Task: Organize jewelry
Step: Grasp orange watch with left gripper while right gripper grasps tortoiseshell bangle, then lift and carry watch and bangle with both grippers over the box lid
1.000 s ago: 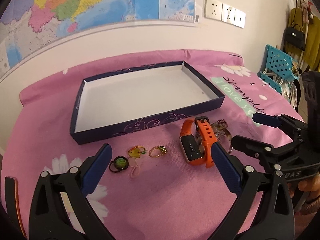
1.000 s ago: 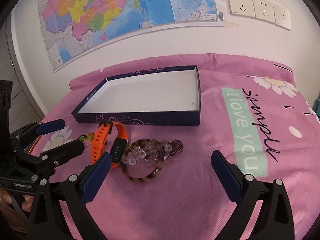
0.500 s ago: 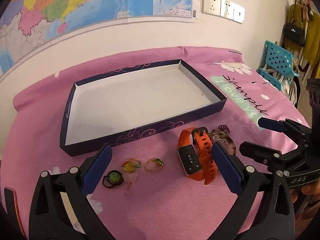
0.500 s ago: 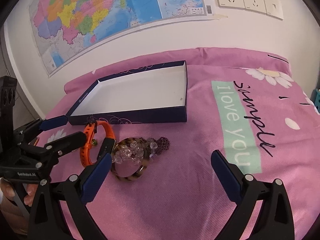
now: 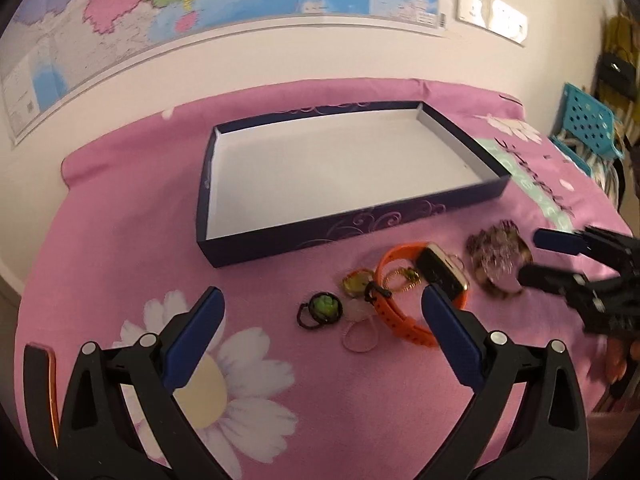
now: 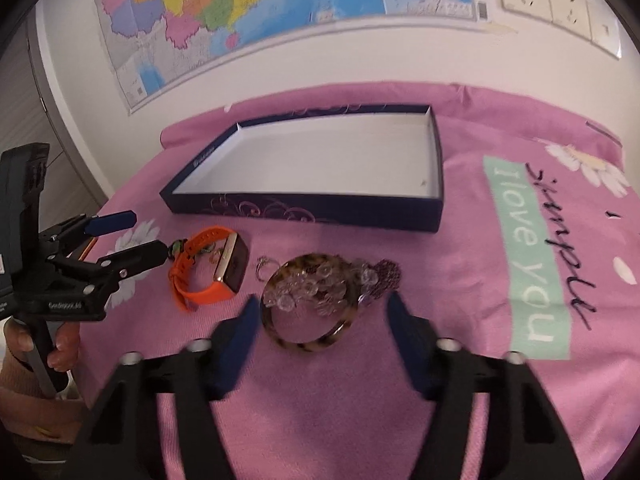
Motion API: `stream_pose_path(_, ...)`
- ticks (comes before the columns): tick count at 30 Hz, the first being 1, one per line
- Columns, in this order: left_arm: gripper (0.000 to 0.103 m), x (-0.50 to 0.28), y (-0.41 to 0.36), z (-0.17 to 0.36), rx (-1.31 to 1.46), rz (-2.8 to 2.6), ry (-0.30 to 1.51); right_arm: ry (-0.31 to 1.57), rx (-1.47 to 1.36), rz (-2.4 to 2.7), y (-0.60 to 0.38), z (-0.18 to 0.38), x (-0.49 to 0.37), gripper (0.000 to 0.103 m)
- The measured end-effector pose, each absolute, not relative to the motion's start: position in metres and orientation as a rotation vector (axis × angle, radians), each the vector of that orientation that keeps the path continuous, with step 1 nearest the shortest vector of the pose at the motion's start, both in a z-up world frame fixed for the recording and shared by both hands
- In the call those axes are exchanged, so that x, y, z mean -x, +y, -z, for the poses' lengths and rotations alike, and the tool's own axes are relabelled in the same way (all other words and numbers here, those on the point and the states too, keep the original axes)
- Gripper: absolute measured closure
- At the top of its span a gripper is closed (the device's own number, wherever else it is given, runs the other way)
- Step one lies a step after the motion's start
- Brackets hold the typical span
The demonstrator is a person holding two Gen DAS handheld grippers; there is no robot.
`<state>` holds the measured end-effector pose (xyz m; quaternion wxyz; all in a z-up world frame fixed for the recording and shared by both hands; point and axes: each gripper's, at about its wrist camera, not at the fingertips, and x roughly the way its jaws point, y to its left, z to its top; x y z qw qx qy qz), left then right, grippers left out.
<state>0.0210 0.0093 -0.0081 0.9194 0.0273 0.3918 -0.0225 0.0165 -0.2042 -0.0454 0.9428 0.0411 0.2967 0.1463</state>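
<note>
A dark blue box point(image 5: 352, 228) point(image 6: 320, 212) with a white, empty inside lies on the pink cloth. In front of it lie an orange watch point(image 5: 404, 300) point(image 6: 212, 276), a tortoiseshell bangle with clear beads point(image 6: 308, 308) point(image 5: 500, 264), small rings point(image 5: 356, 282) and a green-stone ring point(image 5: 322, 308). My left gripper point(image 5: 320, 320) is open above the rings and the watch strap. My right gripper point(image 6: 320, 320) is open, its fingers on either side of the bangle's near rim.
The cloth point(image 6: 480, 380) bears daisies and a green "I love you" band point(image 6: 524, 256). A map point(image 6: 280, 8) and sockets point(image 6: 552, 0) are on the wall behind. A blue basket point(image 5: 588, 128) stands at the right.
My right gripper has moved forward and narrowed around the bangle. My left gripper has shifted left and nearer to the rings. The watch now lies over the rings.
</note>
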Motion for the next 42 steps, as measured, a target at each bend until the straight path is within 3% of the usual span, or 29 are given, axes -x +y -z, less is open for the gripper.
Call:
stream_pose_path(2, 0.007, -0.022, 0.009, 0.007, -0.057, 0.081, 0.797, 0.621, -0.094, -0.305, -0.205, 0.047, -0.019, 0.059)
stream_pose_path(5, 0.010, -0.025, 0.004, 0.003, -0.083, 0.115, 0.773, 0.637, -0.113, -0.307, -0.207, 0.049, -0.020, 0.065)
stream_pose_path(14, 0.044, -0.053, -0.018, 0.011, -0.181, 0.248, 0.800, 0.670, -0.131, -0.309, -0.213, 0.053, -0.025, 0.085)
stream_pose_path(17, 0.059, -0.060, -0.021, 0.017, -0.196, 0.276, 0.831, 0.674, -0.139, -0.304, -0.215, 0.053, -0.029, 0.091)
stream_pose_path(19, 0.075, -0.061, -0.023, 0.020, -0.199, 0.294, 0.850, 0.673, -0.136, -0.300, -0.216, 0.052, -0.030, 0.093)
stream_pose_path(22, 0.088, -0.058, -0.025, 0.023, -0.209, 0.310, 0.865, 0.667, -0.128, -0.293, -0.217, 0.050, -0.031, 0.095)
stream_pose_path(26, 0.090, -0.052, -0.029, 0.026, -0.218, 0.319, 0.900, 0.654, -0.100, -0.284, -0.218, 0.046, -0.031, 0.097)
stream_pose_path(30, 0.078, -0.046, -0.035, 0.027, -0.269, 0.328, 0.898, 0.678, -0.062, -0.282, -0.217, 0.048, -0.034, 0.096)
stream_pose_path(33, 0.078, -0.051, -0.036, 0.027, -0.280, 0.332, 0.899, 0.687, -0.035, -0.281, -0.215, 0.048, -0.037, 0.095)
stream_pose_path(39, 0.097, -0.053, -0.033, 0.024, -0.242, 0.324, 0.892, 0.672, -0.036, -0.283, -0.217, 0.045, -0.036, 0.097)
stream_pose_path(42, 0.097, -0.050, -0.025, 0.018, -0.199, 0.321, 0.883, 0.652, -0.045, -0.284, -0.221, 0.039, -0.034, 0.097)
